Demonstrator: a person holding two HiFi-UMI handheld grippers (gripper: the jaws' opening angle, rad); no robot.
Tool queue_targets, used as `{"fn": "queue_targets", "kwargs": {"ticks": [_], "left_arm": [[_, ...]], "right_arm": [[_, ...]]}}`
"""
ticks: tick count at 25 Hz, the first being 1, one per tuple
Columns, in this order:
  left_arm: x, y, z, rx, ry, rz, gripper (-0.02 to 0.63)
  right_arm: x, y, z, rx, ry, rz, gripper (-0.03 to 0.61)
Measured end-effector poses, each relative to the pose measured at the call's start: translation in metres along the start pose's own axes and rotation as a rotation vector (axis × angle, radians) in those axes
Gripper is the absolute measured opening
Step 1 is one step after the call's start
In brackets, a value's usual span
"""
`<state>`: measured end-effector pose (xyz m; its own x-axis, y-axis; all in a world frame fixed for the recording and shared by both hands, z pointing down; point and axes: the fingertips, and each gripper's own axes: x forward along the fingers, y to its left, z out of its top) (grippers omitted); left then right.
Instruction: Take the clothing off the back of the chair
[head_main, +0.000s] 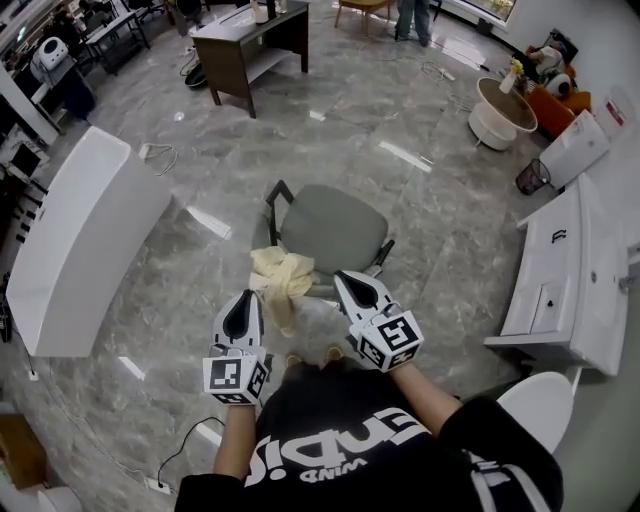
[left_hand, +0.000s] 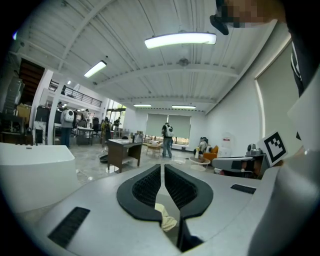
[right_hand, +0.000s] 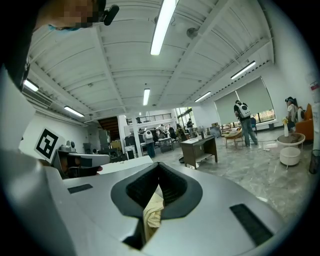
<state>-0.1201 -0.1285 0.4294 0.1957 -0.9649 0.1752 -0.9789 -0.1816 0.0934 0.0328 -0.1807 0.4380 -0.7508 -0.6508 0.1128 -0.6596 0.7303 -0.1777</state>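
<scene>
Nearest the camera, the left gripper (head_main: 243, 303) and the right gripper (head_main: 350, 283) both have their fingers clamped tight on a crumpled pale-yellow cloth garment (head_main: 282, 283). It hangs bunched at the near-left edge of a grey padded swivel chair (head_main: 332, 228) just beyond. Only thin folds look pinched, so a snag on the chair's black armrest (head_main: 272, 205) could tug the fabric free.

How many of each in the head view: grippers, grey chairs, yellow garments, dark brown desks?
Grippers: 2 (left gripper, right gripper)
Grey chair: 1
Yellow garment: 1, pinched in both grippers
Dark brown desk: 1
Total: 5
</scene>
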Motion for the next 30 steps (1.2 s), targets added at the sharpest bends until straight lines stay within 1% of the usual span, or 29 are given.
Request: {"fn": "queue_targets", "kwargs": {"ticks": [2,3,4,9,10,12,13,14,16,22,27,30], "left_arm": [[0.002,0.002,-0.002,-0.003,0.006,-0.021,0.022],[0.003,0.004,-0.003,-0.005,0.009,-0.031,0.048],[0.003,0.006,-0.004,-0.007,0.012,-0.041,0.094],[0.007,0.006,-0.009,-0.011,0.03,-0.099,0.236],[0.008,0.006,-0.011,-0.006,0.032,-0.111,0.275],[0.01,0.005,-0.014,0.011,0.034,-0.126,0.385],[0.011,0.005,-0.016,0.02,0.036,-0.13,0.425],[0.011,0.005,-0.017,0.026,0.041,-0.133,0.449],[0.012,0.006,-0.02,0.037,0.057,-0.14,0.466],[0.015,0.009,-0.034,0.062,0.109,-0.171,0.469],[0.022,0.012,-0.053,0.068,0.159,-0.191,0.469],[0.028,0.015,-0.069,0.088,0.182,-0.207,0.469]], "right_arm": [[0.003,0.002,-0.001,-0.001,-0.001,-0.004,0.012],[0.005,0.003,-0.001,-0.001,0.0,-0.005,0.012],[0.007,0.004,-0.002,-0.001,0.001,-0.005,0.012],[0.013,0.01,-0.005,-0.004,0.012,-0.005,0.012],[0.014,0.01,-0.007,-0.003,0.014,-0.005,0.012],[0.016,0.012,-0.009,0.0,0.018,-0.006,0.012],[0.017,0.012,-0.01,-0.001,0.018,-0.007,0.012],[0.017,0.013,-0.009,-0.002,0.017,-0.008,0.012],[0.018,0.013,-0.009,-0.003,0.016,-0.011,0.012],[0.021,0.012,-0.01,0.004,0.019,-0.02,0.012],[0.024,0.013,-0.012,0.011,0.023,-0.025,0.012],[0.024,0.013,-0.014,0.011,0.028,-0.03,0.012]]}}
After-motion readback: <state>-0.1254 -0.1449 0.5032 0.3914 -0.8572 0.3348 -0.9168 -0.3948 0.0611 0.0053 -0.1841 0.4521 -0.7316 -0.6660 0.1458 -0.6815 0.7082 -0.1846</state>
